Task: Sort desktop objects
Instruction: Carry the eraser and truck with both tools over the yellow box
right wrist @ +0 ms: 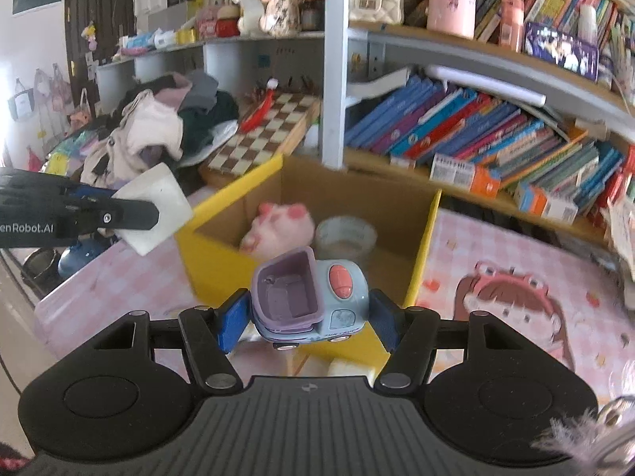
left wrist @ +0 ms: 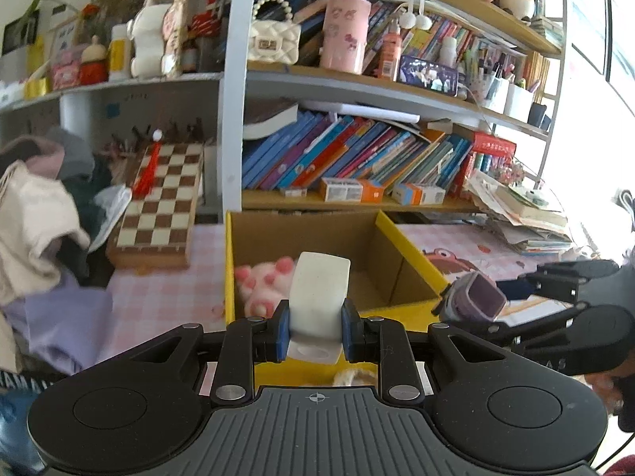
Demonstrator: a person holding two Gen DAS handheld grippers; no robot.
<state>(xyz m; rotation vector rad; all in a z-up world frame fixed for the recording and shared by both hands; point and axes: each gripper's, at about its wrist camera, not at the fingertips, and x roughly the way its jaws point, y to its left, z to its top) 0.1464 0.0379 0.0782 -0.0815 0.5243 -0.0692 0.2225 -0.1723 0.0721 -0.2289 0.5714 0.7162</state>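
My left gripper (left wrist: 314, 327) is shut on a white square box (left wrist: 317, 297), held above the near wall of the yellow cardboard box (left wrist: 412, 254). It also shows in the right wrist view (right wrist: 156, 206), left of the cardboard box (right wrist: 222, 202). My right gripper (right wrist: 307, 317) is shut on a blue and purple toy truck (right wrist: 307, 297), just short of the box's near corner. The truck also shows in the left wrist view (left wrist: 474, 297). Inside the box lie a pink plush toy (right wrist: 278, 230) and a roll of clear tape (right wrist: 345, 236).
A chessboard (left wrist: 162, 194) leans at the back left beside a pile of clothes (left wrist: 35, 218). Bookshelves (left wrist: 357, 158) stand behind the box. A stack of papers (left wrist: 524, 214) lies at the right. The desk has a pink cartoon mat (right wrist: 516, 297).
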